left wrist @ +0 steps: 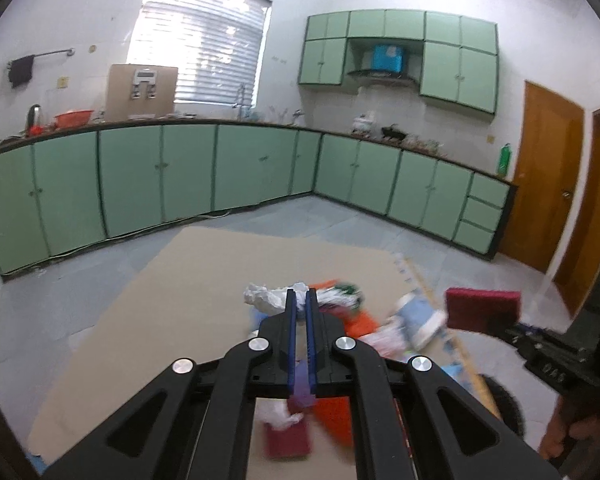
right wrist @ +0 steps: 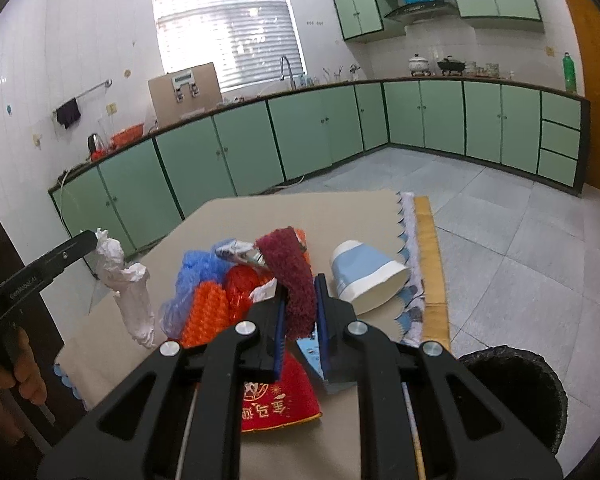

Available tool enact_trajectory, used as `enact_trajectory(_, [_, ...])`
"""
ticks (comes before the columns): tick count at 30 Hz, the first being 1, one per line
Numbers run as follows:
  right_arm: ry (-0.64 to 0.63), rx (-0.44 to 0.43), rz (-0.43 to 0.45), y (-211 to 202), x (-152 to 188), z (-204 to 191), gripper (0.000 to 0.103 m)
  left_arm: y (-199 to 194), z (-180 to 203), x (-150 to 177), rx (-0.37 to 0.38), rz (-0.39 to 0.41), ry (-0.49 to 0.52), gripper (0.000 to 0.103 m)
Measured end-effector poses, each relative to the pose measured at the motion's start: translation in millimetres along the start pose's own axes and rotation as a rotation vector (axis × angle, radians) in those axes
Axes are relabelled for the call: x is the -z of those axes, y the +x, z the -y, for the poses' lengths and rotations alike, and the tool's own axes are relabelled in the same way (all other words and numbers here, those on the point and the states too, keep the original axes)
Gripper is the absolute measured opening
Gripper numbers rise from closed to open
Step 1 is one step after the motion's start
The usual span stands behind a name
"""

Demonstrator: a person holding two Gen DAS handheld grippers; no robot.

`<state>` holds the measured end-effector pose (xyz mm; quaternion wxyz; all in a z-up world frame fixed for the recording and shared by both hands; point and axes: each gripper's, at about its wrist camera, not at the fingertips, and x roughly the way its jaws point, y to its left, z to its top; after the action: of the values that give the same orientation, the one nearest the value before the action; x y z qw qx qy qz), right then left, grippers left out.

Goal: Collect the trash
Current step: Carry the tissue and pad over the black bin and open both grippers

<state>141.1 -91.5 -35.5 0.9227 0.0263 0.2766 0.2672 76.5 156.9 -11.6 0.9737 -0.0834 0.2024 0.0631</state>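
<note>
Kitchen floor, mid-pickup: my left gripper (right wrist: 94,242) is clenched on a crumpled white plastic bag (right wrist: 126,284), which hangs below its tips, clear of the cardboard sheet (right wrist: 236,216). Ahead of both tools lies the remaining litter, a paper cup (right wrist: 366,274) among it. My right gripper (right wrist: 300,292) clamps a maroon scouring pad (right wrist: 292,276) that stands up between its jaws. Low to its right waits the black-lined bin (right wrist: 516,384). I judge both grasps made; next comes carrying each load over that bin and letting go.
</note>
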Motion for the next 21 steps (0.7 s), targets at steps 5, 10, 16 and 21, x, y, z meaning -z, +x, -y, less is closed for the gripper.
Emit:
enact_trajectory(5, [0.025, 0.028, 0.040, -22.5, -4.9, 18.6, 0.012, -1.2, 30.1, -12.7, 0.084, 0.031, 0.023, 0.004])
enact_trajectory(10, [0.045, 0.077, 0.074, -43.6, -7.3, 39.5, 0.012, 1.7, 61.7, -23.0, 0.190, 0.044, 0.032, 0.004])
enact_trajectory(16, [0.087, 0.170, 0.105, -69.9, -2.3, 79.9, 0.012, 9.3, 111.5, -28.8, 0.299, 0.060, 0.076, 0.004])
enact_trajectory(21, [0.117, 0.255, 0.106, -86.1, 8.4, 119.4, 0.012, 29.3, 158.8, -19.5, 0.388, 0.024, 0.100, 0.004])
